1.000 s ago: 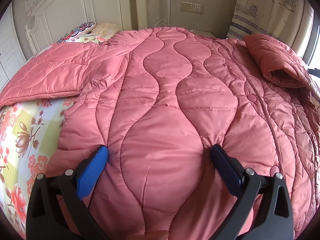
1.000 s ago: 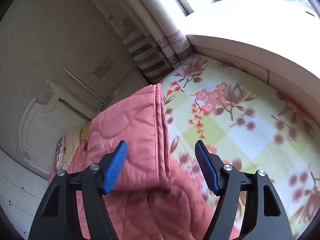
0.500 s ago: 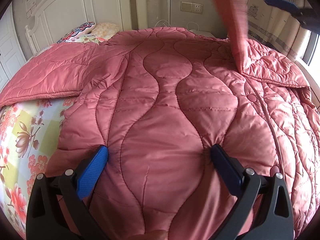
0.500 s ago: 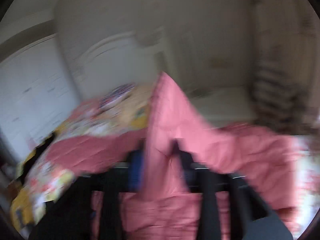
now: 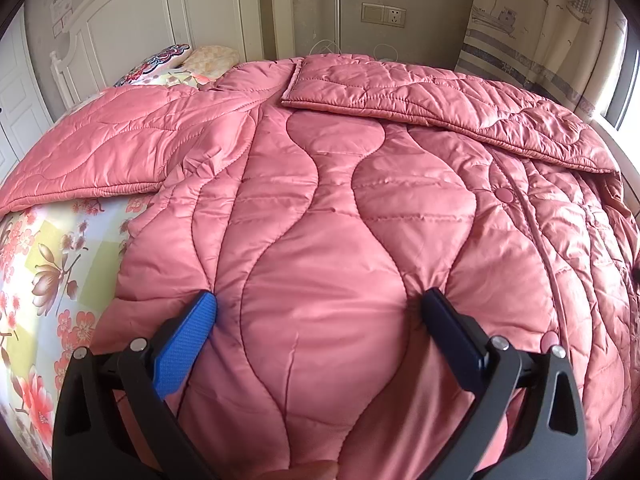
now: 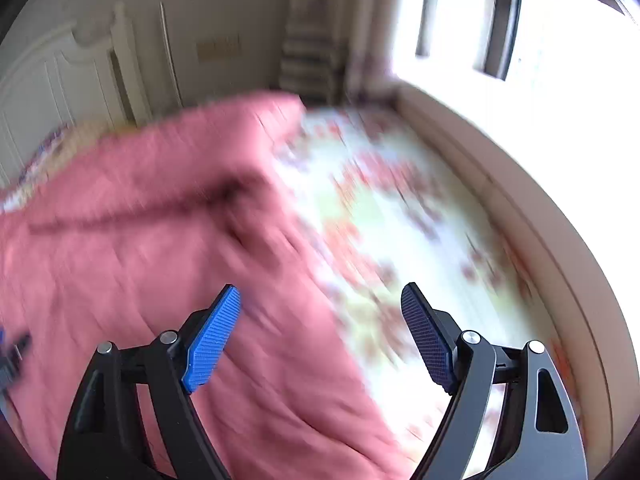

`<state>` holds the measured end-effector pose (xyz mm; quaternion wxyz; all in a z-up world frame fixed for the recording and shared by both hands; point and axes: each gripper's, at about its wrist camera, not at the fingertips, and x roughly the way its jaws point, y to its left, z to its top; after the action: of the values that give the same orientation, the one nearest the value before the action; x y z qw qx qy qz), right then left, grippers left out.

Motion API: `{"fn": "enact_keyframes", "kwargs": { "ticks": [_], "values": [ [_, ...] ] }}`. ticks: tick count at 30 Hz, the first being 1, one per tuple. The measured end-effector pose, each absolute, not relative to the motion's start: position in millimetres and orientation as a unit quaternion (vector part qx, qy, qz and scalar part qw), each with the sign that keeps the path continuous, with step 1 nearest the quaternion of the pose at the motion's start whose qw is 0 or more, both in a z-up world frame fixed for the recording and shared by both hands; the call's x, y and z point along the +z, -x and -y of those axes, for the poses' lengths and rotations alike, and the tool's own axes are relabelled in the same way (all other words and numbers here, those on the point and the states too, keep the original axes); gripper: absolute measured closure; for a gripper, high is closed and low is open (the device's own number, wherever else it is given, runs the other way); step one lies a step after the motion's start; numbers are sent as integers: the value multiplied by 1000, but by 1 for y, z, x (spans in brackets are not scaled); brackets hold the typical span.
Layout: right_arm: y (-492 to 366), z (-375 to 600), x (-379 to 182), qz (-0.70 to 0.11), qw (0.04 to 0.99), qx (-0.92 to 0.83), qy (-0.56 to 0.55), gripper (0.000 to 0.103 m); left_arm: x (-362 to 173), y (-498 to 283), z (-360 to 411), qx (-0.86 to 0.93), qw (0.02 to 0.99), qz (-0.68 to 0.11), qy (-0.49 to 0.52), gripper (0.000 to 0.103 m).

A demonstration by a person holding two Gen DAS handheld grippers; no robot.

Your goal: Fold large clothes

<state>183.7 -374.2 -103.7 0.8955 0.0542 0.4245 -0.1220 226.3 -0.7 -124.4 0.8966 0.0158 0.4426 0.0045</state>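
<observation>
A large pink quilted coat [image 5: 320, 220] lies spread front-up on the bed. Its right sleeve [image 5: 440, 100] is folded flat across the chest, and the other sleeve [image 5: 100, 152] stretches out to the left. My left gripper [image 5: 318, 300] stands wide open, both fingertips pressing down into the coat's lower front, with padding bulging between them. In the blurred right wrist view, my right gripper [image 6: 320, 291] is open with nothing between its pads. It hangs above the coat's right edge [image 6: 140, 240] and the floral bedsheet [image 6: 400, 220].
The floral sheet [image 5: 48, 260] shows at the left of the coat. A white headboard [image 5: 160, 12] and pillows [image 5: 172, 60] are at the far end. A curtain [image 5: 540, 20] hangs at the back right, and a ledge [image 6: 520, 200] under a bright window [image 6: 520, 20] runs along the bed.
The right sleeve was lifted from the coat's right side and now lies flat across the chest. My right gripper let go of it and swung back right. The left gripper stayed put.
</observation>
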Motion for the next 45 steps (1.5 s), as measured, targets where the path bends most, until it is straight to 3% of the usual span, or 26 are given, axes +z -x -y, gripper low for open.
{"fn": "enact_keyframes", "kwargs": {
  "ticks": [1, 4, 6, 9, 11, 16, 19, 20, 21, 22, 23, 25, 29, 34, 39, 43, 44, 45],
  "values": [
    [-177, 379, -109, -434, 892, -108, -61, 29, -124, -226, 1, 4, 897, -443, -16, 2],
    [-164, 392, -121, -435, 892, -68, -103, 86, -124, -224, 1, 0, 896, -443, -22, 2],
    [-156, 394, -118, -426, 895, -62, -118, 97, -125, -219, -2, -9, 896, -443, -30, 2],
    [-135, 401, -112, -423, 889, -85, -153, 103, -125, -204, -10, -26, 896, -443, -35, 2],
    [-116, 405, -122, -429, 882, -101, -167, 103, -124, -197, -16, -34, 896, -442, -34, 2],
    [-85, 397, -115, -427, 883, -175, -83, 101, -125, -200, -16, -32, 895, -444, -39, 2],
    [-98, 379, -88, -389, 906, -159, -56, 89, -125, -203, -13, -30, 895, -443, -38, 2],
    [-113, 366, -76, -377, 915, -138, -37, 71, -125, -203, -10, -30, 895, -443, -37, 2],
    [-127, 354, -71, -374, 919, -120, -25, 41, -125, -203, -10, -30, 895, -443, -36, 2],
    [-146, 342, -67, -375, 923, -89, -19, 32, -126, -204, -9, -30, 895, -443, -35, 2],
    [-165, 333, -66, -375, 925, -50, -24, 32, -126, -203, -9, -30, 895, -443, -35, 2],
    [-195, 317, -72, -401, 915, 9, -43, 41, -126, -203, -9, -30, 896, -443, -35, 2],
    [-265, 328, -105, -459, 879, 49, -119, 46, -126, -203, -9, -31, 896, -443, -34, 2],
    [-269, 394, -113, -424, 883, -28, -197, 58, -126, -203, -9, -33, 895, -443, -36, 2],
    [-245, 379, -99, -446, 885, -14, -131, 53, -125, -203, -10, -34, 895, -443, -35, 2],
    [-222, 351, -57, -383, 921, -15, -67, 53, -126, -203, -11, -33, 895, -443, -35, 2],
    [-223, 344, -48, -364, 930, -22, -50, 49, -126, -203, -11, -34, 895, -443, -35, 2],
    [-227, 335, -40, -346, 937, -29, -33, 35, -126, -203, -11, -34, 895, -443, -35, 2]
  ]
}}
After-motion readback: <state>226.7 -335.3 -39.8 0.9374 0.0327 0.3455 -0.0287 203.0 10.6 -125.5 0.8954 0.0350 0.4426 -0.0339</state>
